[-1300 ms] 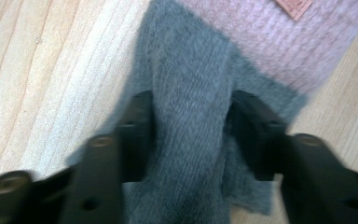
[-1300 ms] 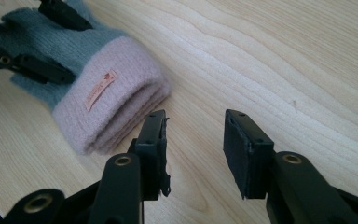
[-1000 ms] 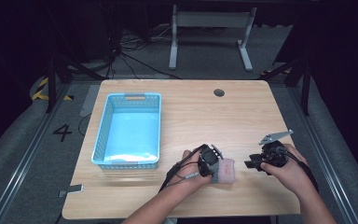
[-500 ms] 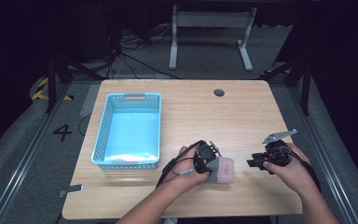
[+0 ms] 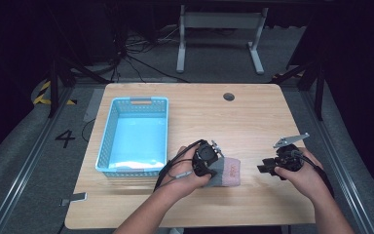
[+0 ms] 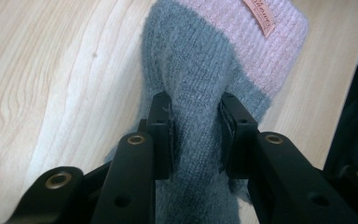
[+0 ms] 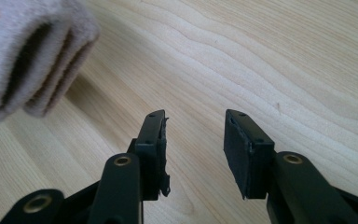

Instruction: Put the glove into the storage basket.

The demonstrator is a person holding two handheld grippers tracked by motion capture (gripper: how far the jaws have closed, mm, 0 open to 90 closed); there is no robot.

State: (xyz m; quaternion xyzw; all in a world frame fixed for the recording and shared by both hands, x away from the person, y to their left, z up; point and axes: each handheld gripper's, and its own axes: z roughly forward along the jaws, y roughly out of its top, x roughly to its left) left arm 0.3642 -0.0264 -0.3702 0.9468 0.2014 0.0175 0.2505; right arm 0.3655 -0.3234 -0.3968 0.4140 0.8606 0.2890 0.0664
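Left gripper view shows my left gripper clamped on the grey-pink sock just above the table; my right gripper stands apart, empty. Soft knit could slip free.

The table is evenly lit from overhead; the surroundings from 9 through 3 o'clock remain dark. Shadows are soft and short. The sock is blurred at 10 o'clock in the right gripper view. Glare is minimal.
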